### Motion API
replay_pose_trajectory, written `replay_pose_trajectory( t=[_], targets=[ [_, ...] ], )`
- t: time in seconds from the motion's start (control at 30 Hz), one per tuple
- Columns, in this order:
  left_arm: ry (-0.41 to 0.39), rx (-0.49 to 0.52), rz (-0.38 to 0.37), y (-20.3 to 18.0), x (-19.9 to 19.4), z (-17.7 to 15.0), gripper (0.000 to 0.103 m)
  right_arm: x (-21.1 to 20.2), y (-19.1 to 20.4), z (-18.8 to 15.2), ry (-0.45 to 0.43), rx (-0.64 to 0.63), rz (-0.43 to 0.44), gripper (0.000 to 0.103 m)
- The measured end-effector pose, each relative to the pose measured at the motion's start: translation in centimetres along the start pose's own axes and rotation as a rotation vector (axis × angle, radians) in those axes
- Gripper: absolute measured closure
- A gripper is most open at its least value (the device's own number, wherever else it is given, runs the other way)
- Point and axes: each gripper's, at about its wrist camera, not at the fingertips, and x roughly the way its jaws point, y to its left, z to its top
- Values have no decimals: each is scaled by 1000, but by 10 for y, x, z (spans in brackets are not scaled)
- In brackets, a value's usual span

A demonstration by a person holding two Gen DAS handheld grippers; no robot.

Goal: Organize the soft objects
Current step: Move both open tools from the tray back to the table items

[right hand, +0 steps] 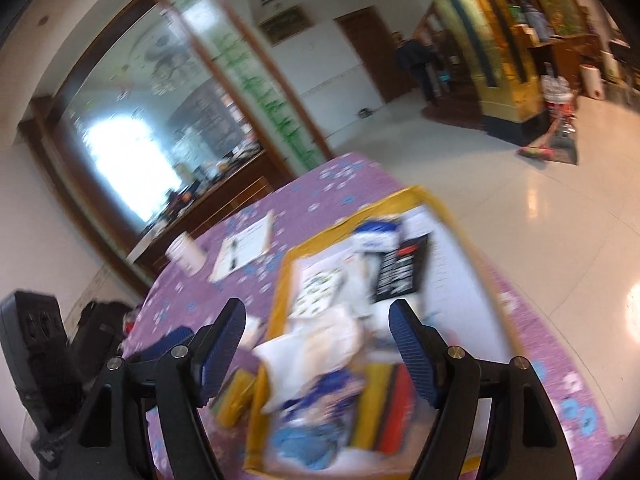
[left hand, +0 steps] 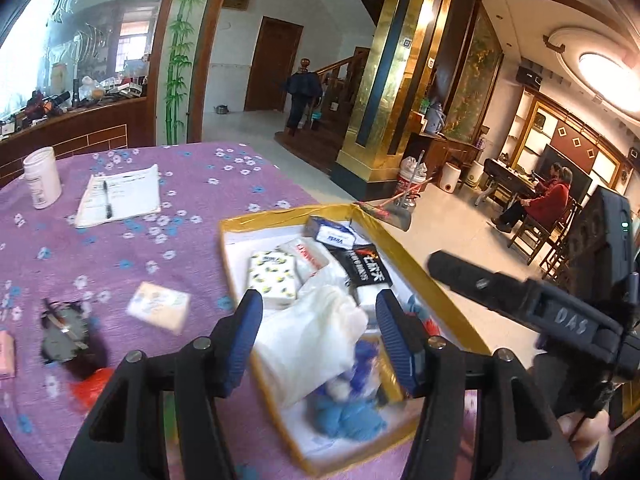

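A yellow-rimmed box (left hand: 288, 216) on the purple flowered tablecloth holds a white soft bundle (left hand: 308, 332), a blue cloth (left hand: 344, 416), a bee-print tissue pack (left hand: 274, 276), a black pack (left hand: 366, 266) and a blue-and-white pack (left hand: 332, 234). My left gripper (left hand: 318, 320) hovers open over the white bundle, pads apart from it. My right gripper (right hand: 318, 320) is open above the same box (right hand: 282, 292) with nothing in it; that view is blurred. A pale tissue pack (left hand: 160, 306), a dark grey item (left hand: 66, 332) and a pink pack (left hand: 6, 354) lie on the cloth left of the box.
A white jar (left hand: 42, 178) and a paper sheet with a pen (left hand: 120, 200) sit at the table's far left. The table's edge runs just right of the box, with tiled floor beyond. Seated people (left hand: 548, 200) and a broom (left hand: 384, 208) are farther off.
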Motion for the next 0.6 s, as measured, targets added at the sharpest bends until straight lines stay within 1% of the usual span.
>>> replay_pose_trajectory(
  t=[0.13, 0.27, 0.33, 0.4, 0.47, 0.53, 0.6],
  targets=[
    [-11, -10, 27, 26, -31, -7, 45, 18, 37, -19, 68, -84, 53, 25],
    [-29, -60, 55, 66, -65, -15, 45, 39, 76, -45, 144, -170, 106, 25],
    [-30, -103, 69, 97, -83, -21, 40, 48, 95, -58, 179, -219, 131, 25],
    [-18, -135, 113, 129, -97, -26, 37, 54, 115, -72, 213, -274, 162, 25],
    [-10, -164, 194, 167, -112, -30, 37, 58, 130, -82, 229, -316, 184, 25],
    [9, -191, 245, 203, -117, -32, 35, 61, 141, -90, 240, -346, 197, 25],
    [18, -244, 319, 244, -119, -35, 35, 65, 147, -96, 251, -359, 204, 25]
  ],
)
